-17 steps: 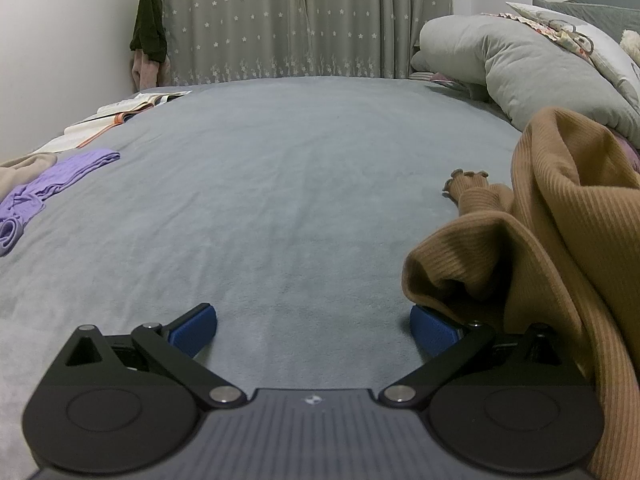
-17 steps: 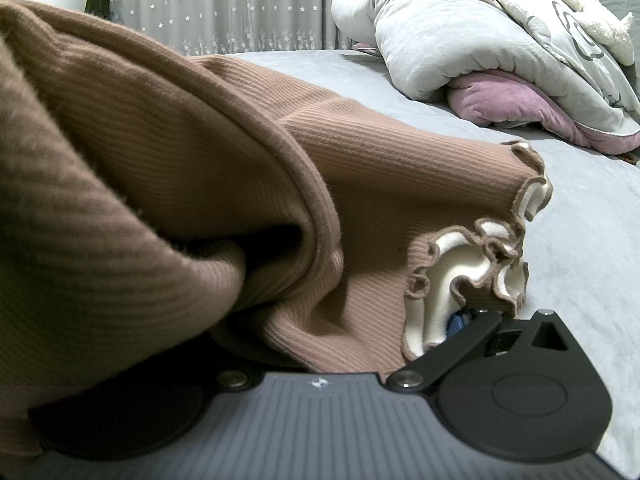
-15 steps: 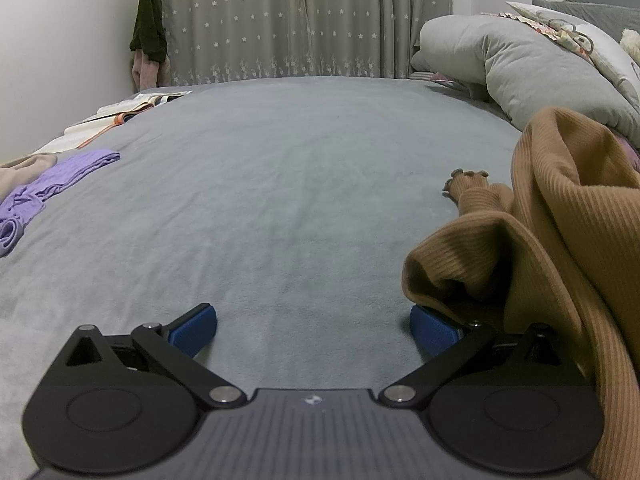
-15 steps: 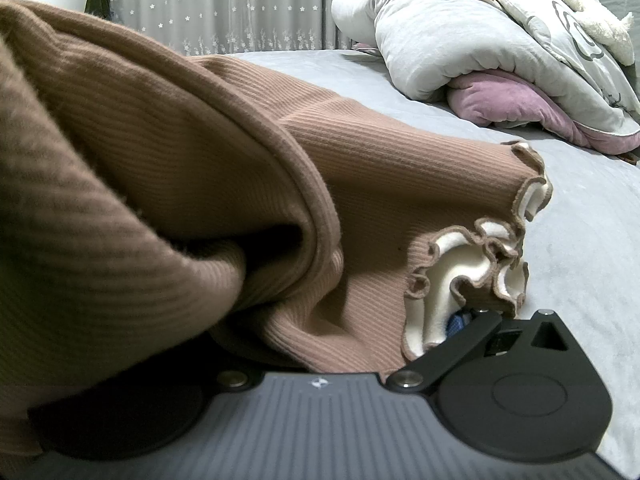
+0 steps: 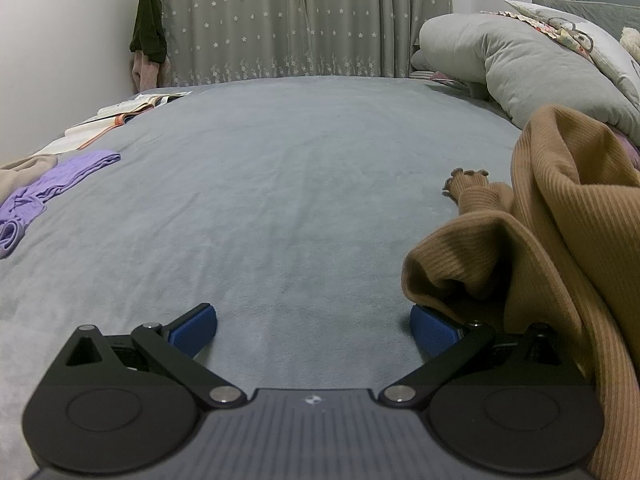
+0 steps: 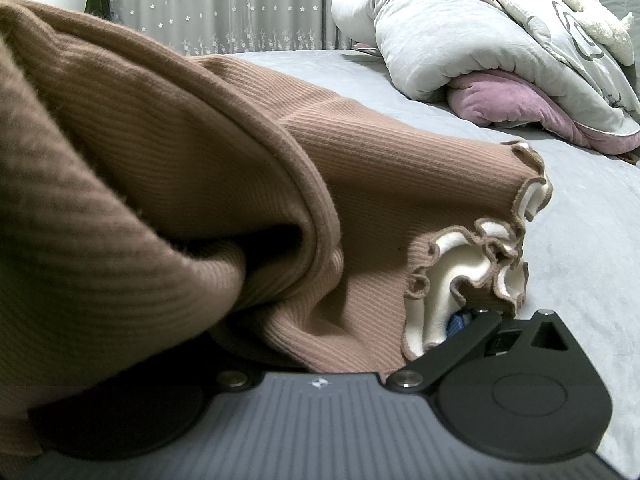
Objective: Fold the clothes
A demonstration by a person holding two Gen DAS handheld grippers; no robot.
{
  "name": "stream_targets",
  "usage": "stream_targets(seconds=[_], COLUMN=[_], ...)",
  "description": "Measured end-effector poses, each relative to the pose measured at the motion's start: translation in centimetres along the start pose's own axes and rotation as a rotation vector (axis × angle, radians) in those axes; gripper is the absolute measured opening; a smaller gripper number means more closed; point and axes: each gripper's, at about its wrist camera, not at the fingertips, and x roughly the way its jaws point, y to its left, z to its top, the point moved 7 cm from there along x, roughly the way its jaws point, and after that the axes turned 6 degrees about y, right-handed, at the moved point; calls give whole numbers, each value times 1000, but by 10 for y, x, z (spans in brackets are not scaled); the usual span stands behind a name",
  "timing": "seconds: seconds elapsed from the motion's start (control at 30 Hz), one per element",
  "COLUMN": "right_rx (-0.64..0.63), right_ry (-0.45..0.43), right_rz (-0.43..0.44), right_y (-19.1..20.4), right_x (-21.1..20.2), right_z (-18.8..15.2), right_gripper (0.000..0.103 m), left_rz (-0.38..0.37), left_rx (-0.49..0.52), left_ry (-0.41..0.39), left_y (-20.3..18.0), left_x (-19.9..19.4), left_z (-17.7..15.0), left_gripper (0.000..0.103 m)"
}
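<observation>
Your left gripper (image 5: 312, 326) is spread wide over bare grey bedspread (image 5: 300, 168), brown ribbed top (image 5: 560, 216) draped on its three-o'clock pad. Your right gripper (image 6: 320, 320) is buried under that top, fingers wide apart, nothing visibly pinched. Ruffled cuff (image 6: 480, 256) at two o'clock, duvet (image 6: 460, 36) beyond.

Dim, even indoor light; soft shadows under the brown garment (image 6: 200, 168). Fisheye bends the bed (image 5: 300, 180) edges; corners vignette dark. Nearest fabric is blurred.
</observation>
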Motion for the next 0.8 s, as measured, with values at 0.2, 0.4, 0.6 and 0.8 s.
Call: stream_targets(seconds=[0.2,0.4,0.6,0.8], right_rx=[0,0,0,-1], right_ry=[0,0,1,3], right_rz=[0,0,0,-2], right_y=[1,1,1,-2], right_x=[-1,-1,-4,-10], right_z=[0,0,2,7], right_gripper=[103,103,103,103], left_rz=[-4,-5,-1,5], left_rx=[-3,-4,-13,-23], left_ry=[2,1,7,14], left_y=[1,4,6,7], left_x=[0,-1,-6,-11], left_z=[-1,-1,-4,-6], left_gripper=[103,103,103,103])
